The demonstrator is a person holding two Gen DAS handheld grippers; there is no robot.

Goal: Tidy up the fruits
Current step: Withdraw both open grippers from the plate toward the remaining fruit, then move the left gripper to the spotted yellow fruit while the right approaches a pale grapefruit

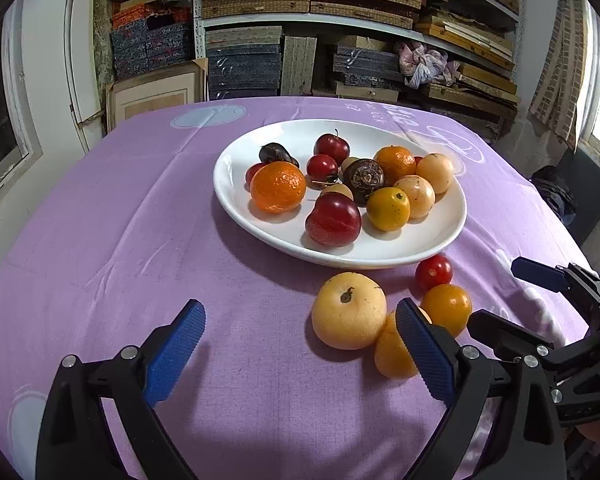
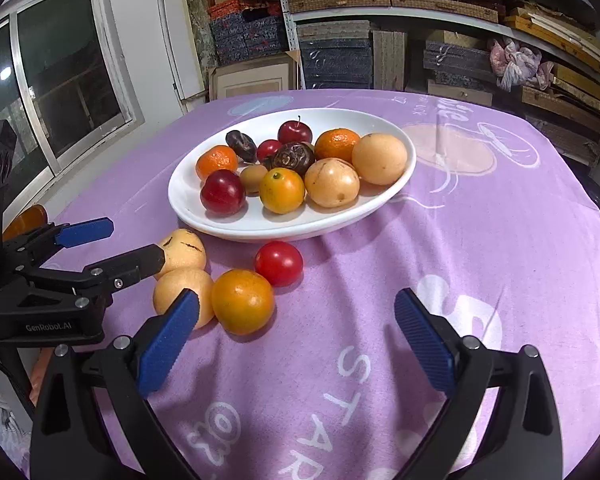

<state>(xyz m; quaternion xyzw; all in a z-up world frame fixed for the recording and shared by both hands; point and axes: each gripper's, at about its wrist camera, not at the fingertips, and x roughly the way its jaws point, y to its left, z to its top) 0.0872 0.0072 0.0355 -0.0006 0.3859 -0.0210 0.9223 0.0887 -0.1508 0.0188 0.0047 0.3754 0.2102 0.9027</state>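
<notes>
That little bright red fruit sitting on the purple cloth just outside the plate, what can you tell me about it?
The small red fruit is round, smooth and glossy, like a cherry tomato or small plum. It sits on the purple tablecloth, just in front of the white plate, apparently not touching its rim. An orange-yellow fruit lies beside it, very close or just touching. No stem shows. Neither gripper holds it.

Both the left gripper (image 1: 300, 354) and the right gripper (image 2: 296, 342) have black angular frames with silver screws, ribbed blue finger pads (image 1: 174, 354), and white "GenRobot.AI" lettering.
</notes>
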